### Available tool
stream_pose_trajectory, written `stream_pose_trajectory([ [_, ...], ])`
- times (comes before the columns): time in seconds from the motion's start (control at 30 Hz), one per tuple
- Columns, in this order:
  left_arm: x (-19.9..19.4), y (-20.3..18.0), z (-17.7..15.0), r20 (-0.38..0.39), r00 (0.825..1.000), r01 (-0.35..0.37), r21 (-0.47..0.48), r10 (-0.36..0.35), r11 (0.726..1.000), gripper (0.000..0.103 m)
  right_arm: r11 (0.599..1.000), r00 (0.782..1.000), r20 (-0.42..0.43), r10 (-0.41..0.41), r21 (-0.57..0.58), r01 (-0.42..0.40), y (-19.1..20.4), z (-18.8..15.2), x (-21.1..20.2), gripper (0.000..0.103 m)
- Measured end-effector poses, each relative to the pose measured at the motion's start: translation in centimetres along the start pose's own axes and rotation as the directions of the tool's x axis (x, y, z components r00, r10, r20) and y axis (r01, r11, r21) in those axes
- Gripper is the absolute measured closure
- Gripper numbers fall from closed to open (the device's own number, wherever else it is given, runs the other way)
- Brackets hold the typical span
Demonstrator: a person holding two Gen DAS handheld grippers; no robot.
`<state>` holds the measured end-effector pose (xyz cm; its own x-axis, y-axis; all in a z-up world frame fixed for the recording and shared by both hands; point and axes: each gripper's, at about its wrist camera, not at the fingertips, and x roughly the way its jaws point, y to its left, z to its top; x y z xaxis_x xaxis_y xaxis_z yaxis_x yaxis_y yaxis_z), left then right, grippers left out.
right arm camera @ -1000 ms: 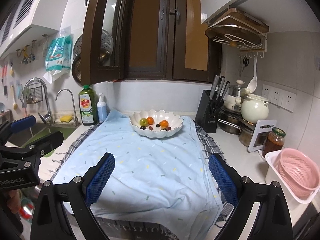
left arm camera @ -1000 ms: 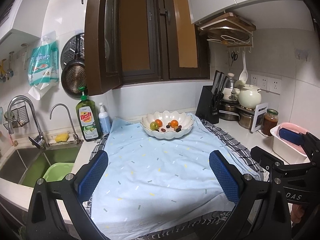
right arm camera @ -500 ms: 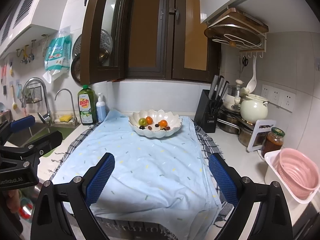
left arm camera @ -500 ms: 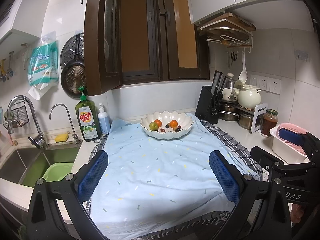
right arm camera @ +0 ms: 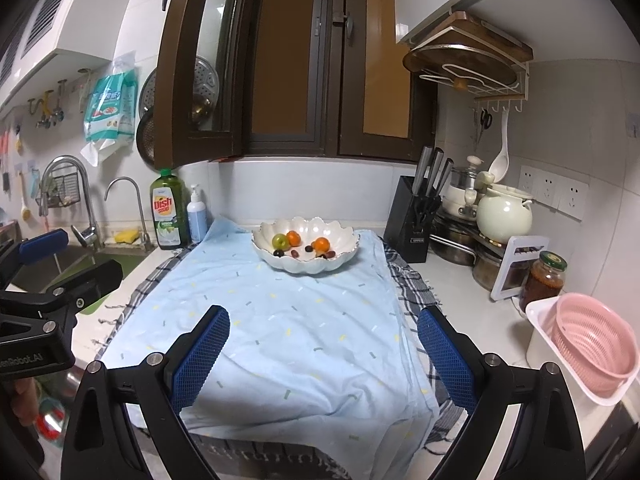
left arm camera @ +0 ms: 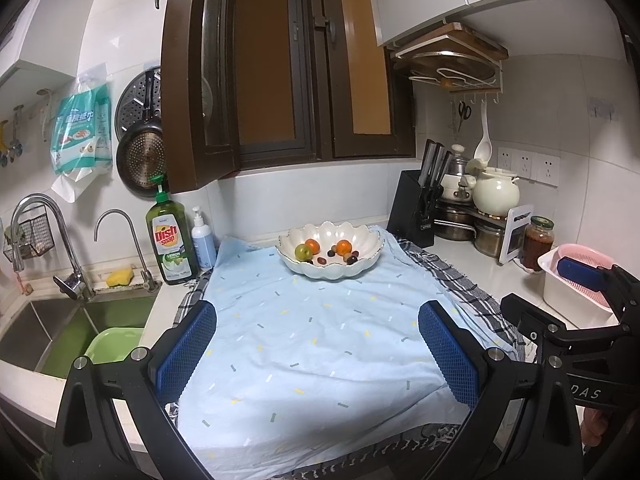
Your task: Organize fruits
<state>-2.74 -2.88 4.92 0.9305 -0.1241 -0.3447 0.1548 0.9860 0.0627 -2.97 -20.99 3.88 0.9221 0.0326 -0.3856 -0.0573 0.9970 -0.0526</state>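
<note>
Two grippers, left gripper point(left arm camera: 316, 354) and right gripper point(right arm camera: 322, 354), hang spread and empty over the near cloth point(left arm camera: 320, 340), barely shifted in the last second. All fruits point(left arm camera: 326, 252) sit in the far bowl point(left arm camera: 360, 268), apparently organized.

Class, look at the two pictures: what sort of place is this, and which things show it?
A home kitchen, most likely: a sink with taps, a knife block on the counter, and pots stacked beside it.

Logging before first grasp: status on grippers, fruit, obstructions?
Left gripper open, empty; right gripper open, empty. Fruit in white bowl at the far end of blue cloth. Nothing between.
</note>
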Motion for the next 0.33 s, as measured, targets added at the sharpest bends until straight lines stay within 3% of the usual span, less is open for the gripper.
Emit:
stream_pose_trajectory([
  [0.33, 0.4, 0.01, 0.13, -0.004, 1.0, 0.004, 0.001, -0.004, 1.0, 0.0, 1.0, 1.0, -0.004, 0.002, 0.002, -0.002, -0.09, -0.06, 0.2, 0.007],
])
